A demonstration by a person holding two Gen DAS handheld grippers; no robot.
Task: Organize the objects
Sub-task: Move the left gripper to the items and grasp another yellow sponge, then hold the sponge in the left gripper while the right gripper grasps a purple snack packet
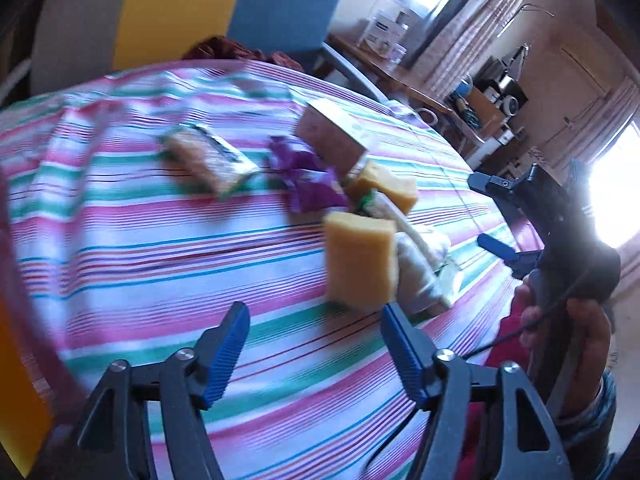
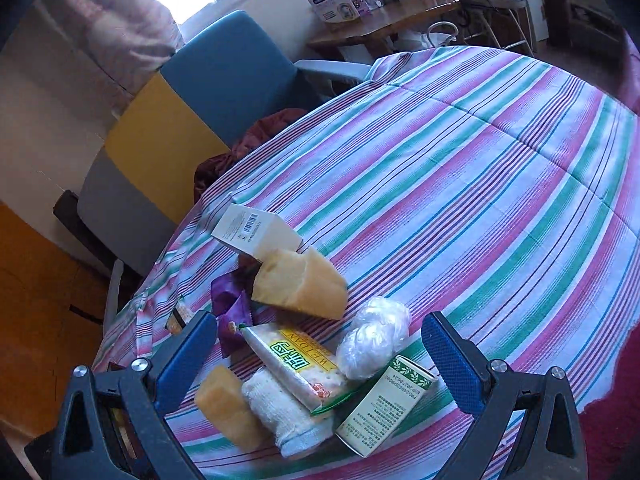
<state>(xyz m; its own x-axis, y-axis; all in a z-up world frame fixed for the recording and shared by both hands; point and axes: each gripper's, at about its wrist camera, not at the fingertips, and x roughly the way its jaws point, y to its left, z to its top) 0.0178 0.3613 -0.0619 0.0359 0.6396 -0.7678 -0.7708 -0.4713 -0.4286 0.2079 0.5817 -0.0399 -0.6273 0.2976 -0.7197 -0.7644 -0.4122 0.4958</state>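
Several items lie on a striped tablecloth [image 1: 160, 248]. In the left wrist view, a yellow sponge [image 1: 360, 260] stands just beyond my open left gripper [image 1: 316, 344]. A second sponge [image 1: 384, 186], purple wrappers [image 1: 304, 176], a box [image 1: 332, 136] and a cracker pack [image 1: 212, 156] lie further off. My right gripper [image 1: 496, 216] hovers open at the right. In the right wrist view, my open right gripper [image 2: 320, 356] is over a cracker pack [image 2: 296, 364], white cloth roll [image 2: 288, 412], sponge [image 2: 228, 404], green-white box [image 2: 384, 404] and plastic-wrapped ball [image 2: 372, 340]. A larger sponge [image 2: 300, 284] lies beyond.
A white barcode box [image 2: 256, 232] and purple wrapper [image 2: 232, 312] lie near the table's edge. A blue, yellow and grey chair [image 2: 192, 100] stands behind the table. A wooden side table [image 2: 384, 20] with boxes is by the window.
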